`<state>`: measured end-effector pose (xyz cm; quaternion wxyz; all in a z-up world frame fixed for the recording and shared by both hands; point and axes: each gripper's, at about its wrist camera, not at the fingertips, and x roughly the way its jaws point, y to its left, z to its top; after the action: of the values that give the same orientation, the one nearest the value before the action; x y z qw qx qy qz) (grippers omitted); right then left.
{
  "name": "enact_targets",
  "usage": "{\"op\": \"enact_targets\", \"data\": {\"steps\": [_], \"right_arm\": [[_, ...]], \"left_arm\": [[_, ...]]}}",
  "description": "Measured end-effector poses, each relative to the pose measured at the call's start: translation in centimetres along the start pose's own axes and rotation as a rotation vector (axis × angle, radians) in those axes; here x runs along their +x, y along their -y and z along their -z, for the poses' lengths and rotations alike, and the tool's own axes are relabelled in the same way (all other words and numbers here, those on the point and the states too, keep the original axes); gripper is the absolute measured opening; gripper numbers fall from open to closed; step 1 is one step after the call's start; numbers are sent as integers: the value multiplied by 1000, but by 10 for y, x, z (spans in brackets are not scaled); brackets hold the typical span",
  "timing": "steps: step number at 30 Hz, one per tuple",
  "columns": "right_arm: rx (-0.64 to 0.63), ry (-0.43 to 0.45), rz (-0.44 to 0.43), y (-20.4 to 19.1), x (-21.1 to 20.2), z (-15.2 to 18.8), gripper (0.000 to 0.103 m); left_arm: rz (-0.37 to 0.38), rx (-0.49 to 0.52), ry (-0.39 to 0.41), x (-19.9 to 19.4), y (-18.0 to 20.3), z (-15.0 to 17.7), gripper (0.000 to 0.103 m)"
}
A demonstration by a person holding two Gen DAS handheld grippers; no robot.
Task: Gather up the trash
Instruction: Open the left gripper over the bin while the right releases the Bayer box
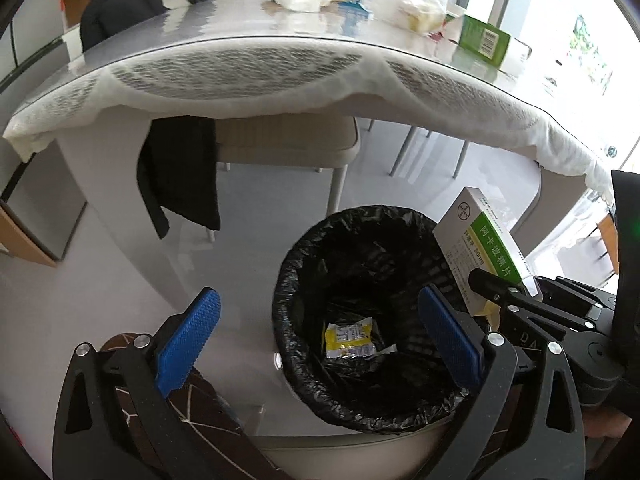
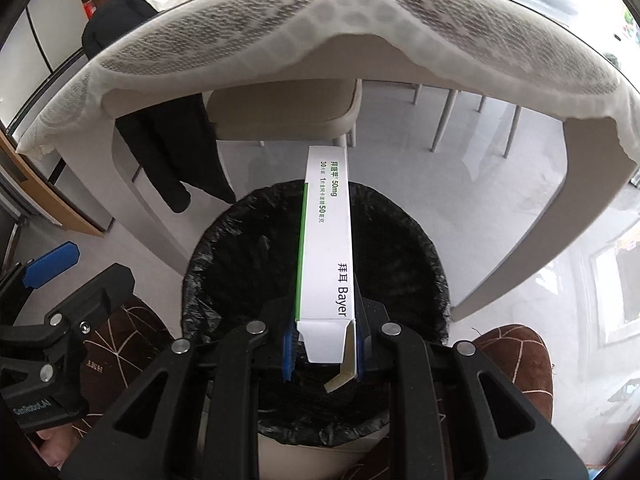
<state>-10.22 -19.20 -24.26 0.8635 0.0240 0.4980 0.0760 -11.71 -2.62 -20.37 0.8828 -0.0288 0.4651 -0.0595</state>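
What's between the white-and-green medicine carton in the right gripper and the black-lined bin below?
Nothing visible. The white-and-green medicine carton, clamped in the right gripper, hangs over the open mouth of the black-lined bin. The open left gripper sits off to the side.

Gripper-clamped medicine box (image 2: 326,240) over lined bin (image 2: 240,256)

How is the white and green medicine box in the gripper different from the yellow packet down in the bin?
The medicine box is a long, rigid white carton with a green stripe; the yellow packet is small, flat and crinkled. The box is clamped in the right gripper above the trash bin, with an end flap open; the packet already lies at the bottom on the black liner. Both are printed packaging.
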Motion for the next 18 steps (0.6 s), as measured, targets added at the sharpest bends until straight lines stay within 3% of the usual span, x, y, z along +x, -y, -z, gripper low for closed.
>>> {"op": "enact_targets", "data": {"steps": [3, 5, 6, 9, 14, 18], "right_arm": [[-8, 13, 10, -2, -2, -1, 25], [-4, 20, 20, -1, -4, -1, 51], [-1, 31, 29, 1, -7, -1, 55], [-2, 33, 33, 6, -11, -2, 59], [-11, 71, 73, 13, -26, -4, 86], [-4, 102, 87, 22, -44, -6, 91]], "left_arm": [[-7, -12, -5, -1, -5, -2, 97], [-7, -16, -8, 0, -7, -3, 97], [-9, -17, -9, 1, -8, -3, 97], [-7, -21, -12, 1, -8, -4, 97], [-5, -20, 0, -4, -6, -9, 97], [2, -16, 16, -15, -2, -16, 97]]}}
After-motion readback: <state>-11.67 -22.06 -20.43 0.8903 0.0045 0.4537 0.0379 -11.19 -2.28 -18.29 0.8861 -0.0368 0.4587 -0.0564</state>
